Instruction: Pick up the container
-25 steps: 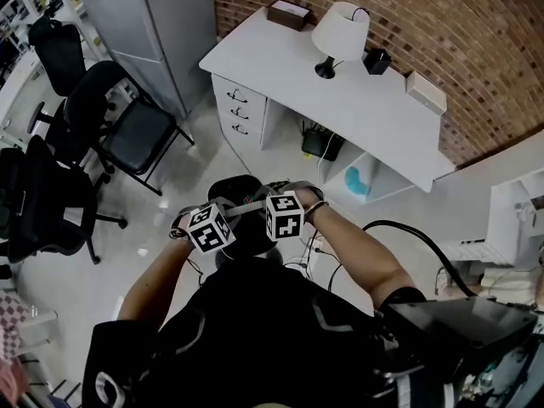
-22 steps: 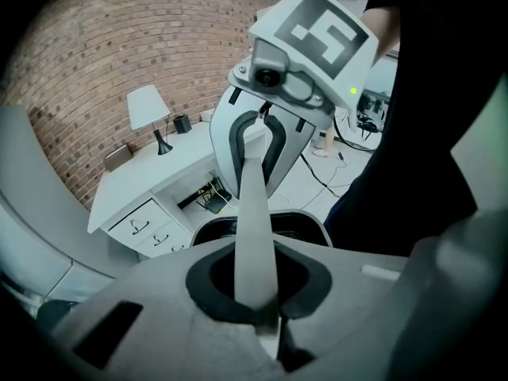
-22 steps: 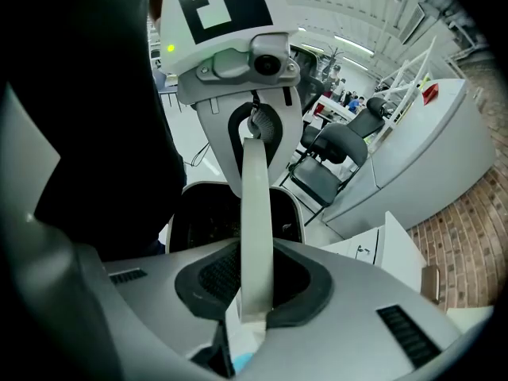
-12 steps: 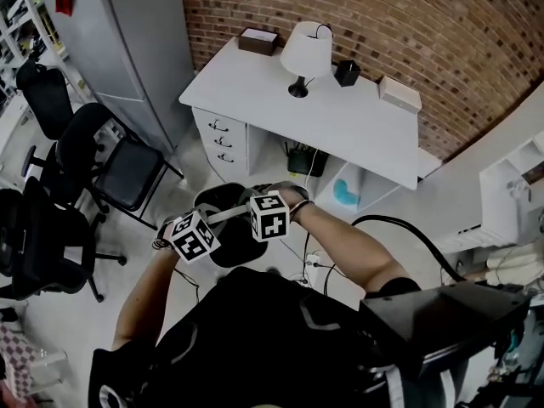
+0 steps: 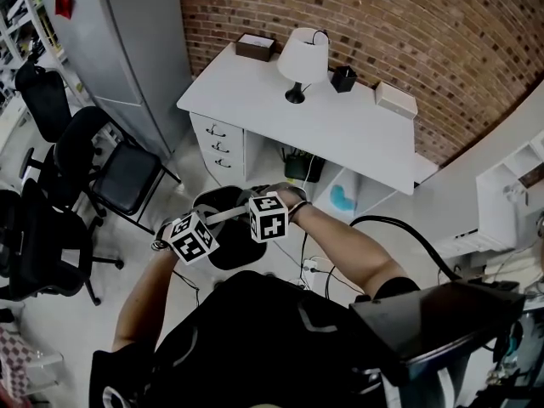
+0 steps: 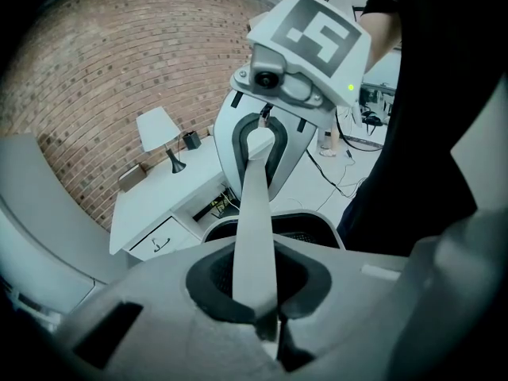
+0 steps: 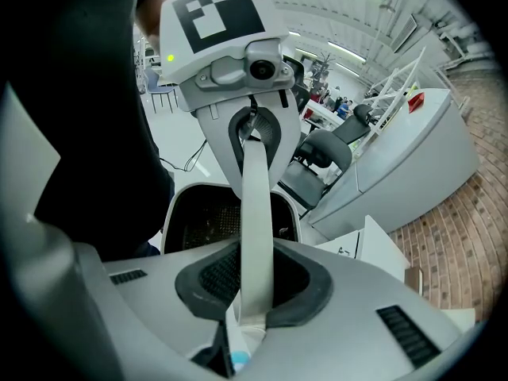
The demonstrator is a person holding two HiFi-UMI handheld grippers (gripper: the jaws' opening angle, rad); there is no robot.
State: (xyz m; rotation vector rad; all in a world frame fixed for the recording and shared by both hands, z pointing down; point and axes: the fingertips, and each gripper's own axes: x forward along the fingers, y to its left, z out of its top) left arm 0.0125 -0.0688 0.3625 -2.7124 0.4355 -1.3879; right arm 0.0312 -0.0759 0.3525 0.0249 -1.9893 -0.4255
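Head view shows both hand-held grippers close together in front of the white surface (image 5: pixel 340 130), each clamped on one end of the pale handle (image 5: pixel 229 214) of the black container (image 5: pixel 223 252). The left hand-held gripper (image 5: pixel 204 225) has its jaws pressed together on the handle's end farther from the surface. The right hand-held gripper (image 5: pixel 255 208) pinches the end nearer the surface's drawers (image 5: pixel 217 147).

The container hangs under the handle, over the floor just in front of those drawers and between the person's forearms.

In the left gripper view the handle (image 6: pixel 255 213) runs straight from that gripper's closed jaws (image 6: pixel 266 324) up to the right hand-held gripper (image 6: pixel 263 133). The container's white rim and dark mesh inside (image 6: pixel 305 230) show below it.

The right gripper view mirrors this. The handle (image 7: pixel 255 213) leaves the closed jaws (image 7: pixel 246 324) and ends in the left hand-held gripper (image 7: pixel 254 129), with the container (image 7: pixel 202 213) beneath.

On the surface stand a lamp (image 5: pixel 304 58), a dark box (image 5: pixel 255 46), a small black object (image 5: pixel 343 78) and a pale box (image 5: pixel 395 100).

Compared with a second ago, both grips are unchanged, and the grippers and container have come up together. The container now shows closer to the drawers. The camera has shifted too, so more of the brick wall (image 5: pixel 408 32) behind the surface is visible.
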